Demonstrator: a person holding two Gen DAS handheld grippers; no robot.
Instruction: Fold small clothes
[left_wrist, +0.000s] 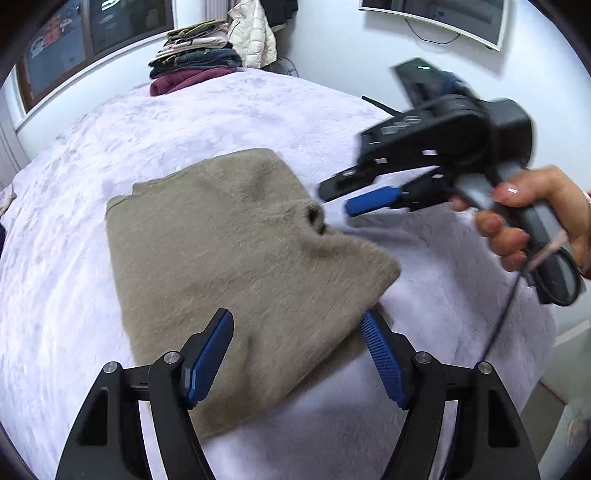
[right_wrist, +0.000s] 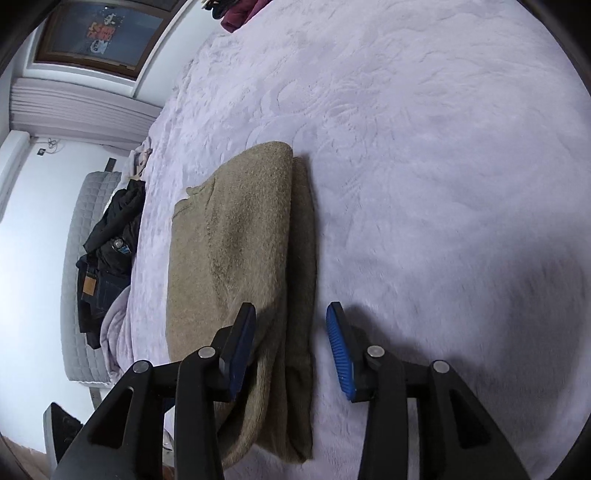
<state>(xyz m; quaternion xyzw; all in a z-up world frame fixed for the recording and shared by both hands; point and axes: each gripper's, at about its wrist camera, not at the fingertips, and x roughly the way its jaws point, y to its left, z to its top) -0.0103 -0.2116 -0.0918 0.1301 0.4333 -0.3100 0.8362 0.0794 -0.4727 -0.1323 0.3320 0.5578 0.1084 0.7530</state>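
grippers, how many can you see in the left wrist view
2: the left gripper at the bottom, over the tan garment's near edge; the right gripper at right, beside its far corner.

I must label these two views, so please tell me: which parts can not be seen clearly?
- Right gripper, left wrist view: motion-blurred; jaws apart, details smeared.
- Folded tan sweater, right wrist view: near edge hidden behind the finger.
- Clothes pile, left wrist view: too small to tell each garment.
- Dark clothing, right wrist view: crumpled, type unclear.

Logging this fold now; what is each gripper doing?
Left gripper: open, holding nothing, over the sweater.
Right gripper: open, holding nothing, straddling the sweater's edge.
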